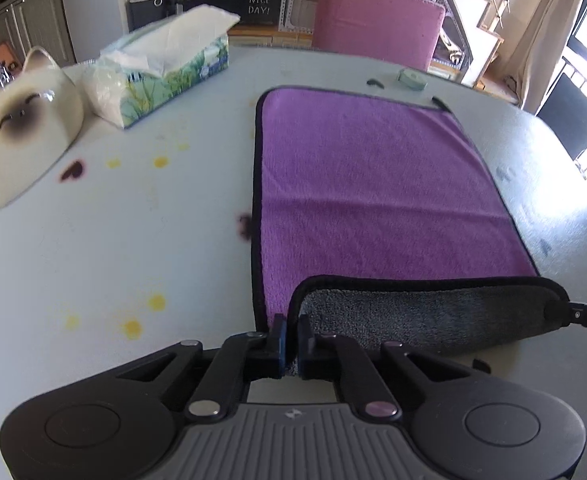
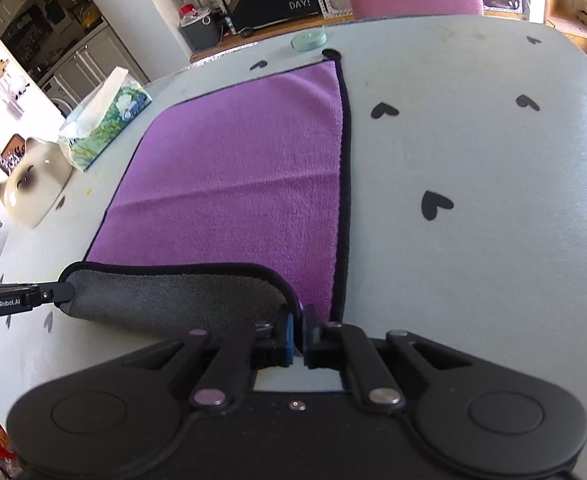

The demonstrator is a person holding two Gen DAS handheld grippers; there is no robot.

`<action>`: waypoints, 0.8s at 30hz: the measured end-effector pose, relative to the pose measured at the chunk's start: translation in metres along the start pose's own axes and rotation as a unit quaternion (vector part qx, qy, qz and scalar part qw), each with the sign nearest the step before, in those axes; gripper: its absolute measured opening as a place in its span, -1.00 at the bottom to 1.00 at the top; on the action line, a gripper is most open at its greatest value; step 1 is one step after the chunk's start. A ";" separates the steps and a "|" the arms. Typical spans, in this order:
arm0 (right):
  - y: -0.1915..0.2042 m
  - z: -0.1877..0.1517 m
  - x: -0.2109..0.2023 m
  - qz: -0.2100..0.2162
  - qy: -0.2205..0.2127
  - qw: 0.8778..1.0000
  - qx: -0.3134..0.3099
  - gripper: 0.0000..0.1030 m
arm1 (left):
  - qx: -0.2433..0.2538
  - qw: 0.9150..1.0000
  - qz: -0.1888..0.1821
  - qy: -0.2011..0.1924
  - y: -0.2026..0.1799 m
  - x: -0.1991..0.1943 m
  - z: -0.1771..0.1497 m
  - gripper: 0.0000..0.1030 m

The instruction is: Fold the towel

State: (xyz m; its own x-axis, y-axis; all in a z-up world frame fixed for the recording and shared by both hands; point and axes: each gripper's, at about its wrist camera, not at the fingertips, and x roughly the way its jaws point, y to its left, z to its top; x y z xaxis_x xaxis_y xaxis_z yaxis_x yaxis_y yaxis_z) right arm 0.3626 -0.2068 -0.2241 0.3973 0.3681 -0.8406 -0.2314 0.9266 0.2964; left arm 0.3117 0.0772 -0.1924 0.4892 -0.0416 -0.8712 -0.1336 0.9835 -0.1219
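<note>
Towel (image 1: 373,184): purple, black-hemmed, spread flat on the table (image 1: 113,240), reaching toward the far edge; its near edge is lifted and rolled back, showing a grey underside.
Left gripper (image 1: 292,334): jaws narrow, clamped on the near left corner of the towel, hem pinched between the blue pads.
Right gripper (image 2: 298,328): jaws narrow, clamped on the near right corner of the towel; in the left view its tip shows at the right end of the grey flap.
Grey flap: stretched between the two grippers, raised off the table, curling over the purple side.
Tissue box (image 1: 173,68): at the table's far left side, well apart from the towel, tissue sticking out.
Cat-shaped dish (image 1: 17,132): just beside the tissue box, nearer the left edge.
Green tape roll (image 2: 308,40): near the far edge, just beyond the towel's far right corner.
Pink chair (image 1: 377,20): behind the table's far edge.
Table surface: pale, with black heart marks and yellow spots.
</note>
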 end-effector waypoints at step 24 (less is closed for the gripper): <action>0.019 0.069 -0.055 -0.015 -0.069 0.997 -0.012 -0.92 | 0.008 0.998 0.008 -0.056 -0.021 -0.053 0.072 -0.91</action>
State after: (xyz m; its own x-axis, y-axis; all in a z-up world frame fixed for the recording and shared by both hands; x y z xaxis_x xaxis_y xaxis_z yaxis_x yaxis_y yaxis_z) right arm 0.3974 -0.2046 -0.1411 0.5228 0.3492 -0.7777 -0.2389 0.9357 0.2595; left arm 0.3502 0.0715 -0.1093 0.5805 -0.0077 -0.8142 -0.1283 0.9866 -0.1009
